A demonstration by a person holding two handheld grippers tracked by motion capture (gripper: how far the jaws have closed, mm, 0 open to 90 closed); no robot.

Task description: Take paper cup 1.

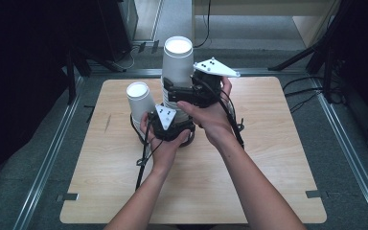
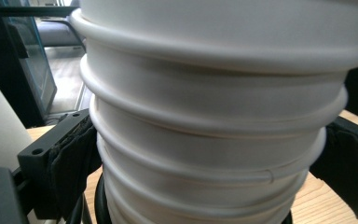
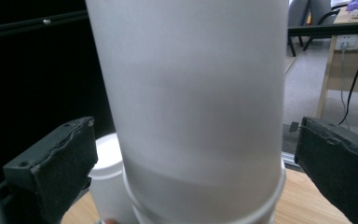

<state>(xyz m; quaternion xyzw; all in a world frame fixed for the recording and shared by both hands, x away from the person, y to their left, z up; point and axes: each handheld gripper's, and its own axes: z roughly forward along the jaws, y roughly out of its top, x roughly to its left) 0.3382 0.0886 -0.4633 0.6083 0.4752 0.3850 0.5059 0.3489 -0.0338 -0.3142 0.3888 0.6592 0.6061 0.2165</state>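
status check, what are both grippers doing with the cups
Left gripper clamped low on the cup stack. Right gripper open around the top cup, jaws not touching. Single cup close beside.

Wooden table (image 1: 268,158), apparently bearing cup stacks (image 1: 176,72)

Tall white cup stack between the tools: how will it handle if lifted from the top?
The cup stack likely tips easily: tall and narrow. Its smooth walls look slippery under the right tool. Lifting may separate only the top cup; the nested rims look loosely seated.

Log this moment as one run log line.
left gripper: holds stack of upside-down white paper cups | right gripper: jaws around top cup, not closed
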